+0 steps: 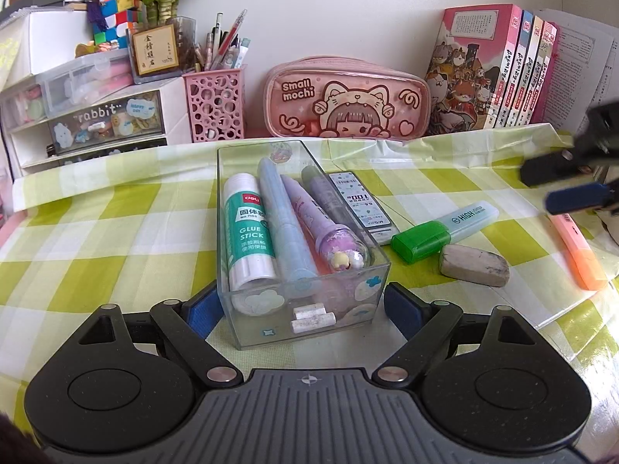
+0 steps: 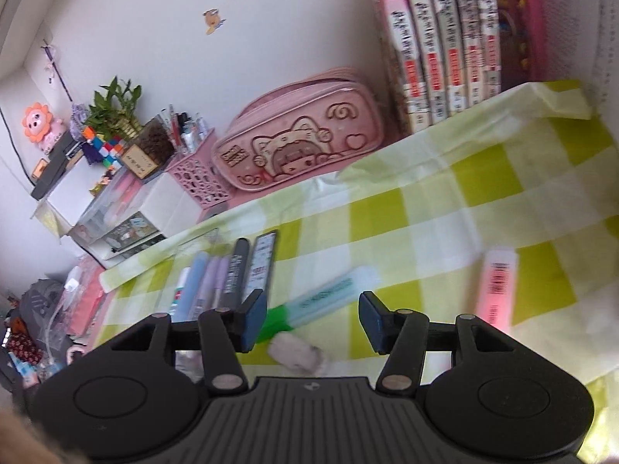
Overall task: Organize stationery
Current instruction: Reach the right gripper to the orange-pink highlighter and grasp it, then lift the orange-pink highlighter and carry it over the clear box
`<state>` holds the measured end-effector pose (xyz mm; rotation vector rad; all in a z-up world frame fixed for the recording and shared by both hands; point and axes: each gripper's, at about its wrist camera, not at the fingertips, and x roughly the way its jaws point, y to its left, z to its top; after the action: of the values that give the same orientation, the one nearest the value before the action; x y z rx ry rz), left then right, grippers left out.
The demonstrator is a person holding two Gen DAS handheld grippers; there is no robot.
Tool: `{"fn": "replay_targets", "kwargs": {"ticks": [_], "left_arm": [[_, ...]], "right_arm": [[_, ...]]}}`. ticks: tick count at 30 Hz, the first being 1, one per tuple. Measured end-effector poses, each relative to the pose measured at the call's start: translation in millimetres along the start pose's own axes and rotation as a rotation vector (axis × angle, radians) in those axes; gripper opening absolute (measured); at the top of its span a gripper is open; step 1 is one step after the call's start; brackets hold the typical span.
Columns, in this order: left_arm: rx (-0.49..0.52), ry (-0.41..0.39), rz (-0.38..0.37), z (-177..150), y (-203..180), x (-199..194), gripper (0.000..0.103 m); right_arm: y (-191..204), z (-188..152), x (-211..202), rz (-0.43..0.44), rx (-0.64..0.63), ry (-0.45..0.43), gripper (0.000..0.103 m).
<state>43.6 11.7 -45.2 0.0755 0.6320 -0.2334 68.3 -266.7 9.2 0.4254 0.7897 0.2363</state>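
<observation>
Left gripper point(image 1: 301, 301) jaws clasping clear box point(image 1: 271, 332), right gripper point(image 2: 313, 319) jaws apart

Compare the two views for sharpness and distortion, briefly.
Left wrist view: sharp on the clear box and glue stick, though the right gripper is smeared at the frame edge; fisheye bends the books. Right wrist view: blurred throughout, the green highlighter and eraser soft, the whole scene tilted.
</observation>
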Motion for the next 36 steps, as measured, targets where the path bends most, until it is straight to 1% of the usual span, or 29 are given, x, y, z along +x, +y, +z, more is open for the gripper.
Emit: {"fn": "replay_targets", "kwargs": {"ticks": [4, 8, 14, 21, 23, 30, 32, 34, 36], "left_arm": [[0.0, 0.0, -0.001, 0, 0, 0, 0.085], [0.0, 0.0, 0.0, 0, 0, 0, 0.085], [0.001, 0.001, 0.0, 0, 0, 0, 0.085], [0.002, 0.001, 0.0, 1, 0, 1, 0.085], [0.002, 0.001, 0.0, 1, 0, 1, 0.085], [0.002, 0.001, 0.0, 1, 0, 1, 0.085], [0.002, 0.002, -0.001, 1, 0, 1, 0.085], [0.002, 0.001, -0.001, 1, 0, 0, 0.085], [0.002, 0.002, -0.001, 1, 0, 1, 0.085]], "right_arm": [[-21, -3, -18, -0.095, -0.023, -0.048, 0.061], [-31, -8, -22, -0.178, -0.068, -0.052, 0.062], [-36, -15, -10, -0.193, -0.073, -0.01, 0.061], [-32, -23, -4, -0.251, -0.11, -0.006, 0.06], [-30, -26, -1, -0.269, -0.127, -0.009, 0.053], [-24, -28, 5, -0.313, -0.164, -0.022, 0.039], [-22, -28, 6, -0.326, -0.173, -0.027, 0.031], [-21, -28, 6, -0.331, -0.173, -0.028, 0.03], [-21, -27, 6, -0.338, -0.17, -0.032, 0.027]]}}
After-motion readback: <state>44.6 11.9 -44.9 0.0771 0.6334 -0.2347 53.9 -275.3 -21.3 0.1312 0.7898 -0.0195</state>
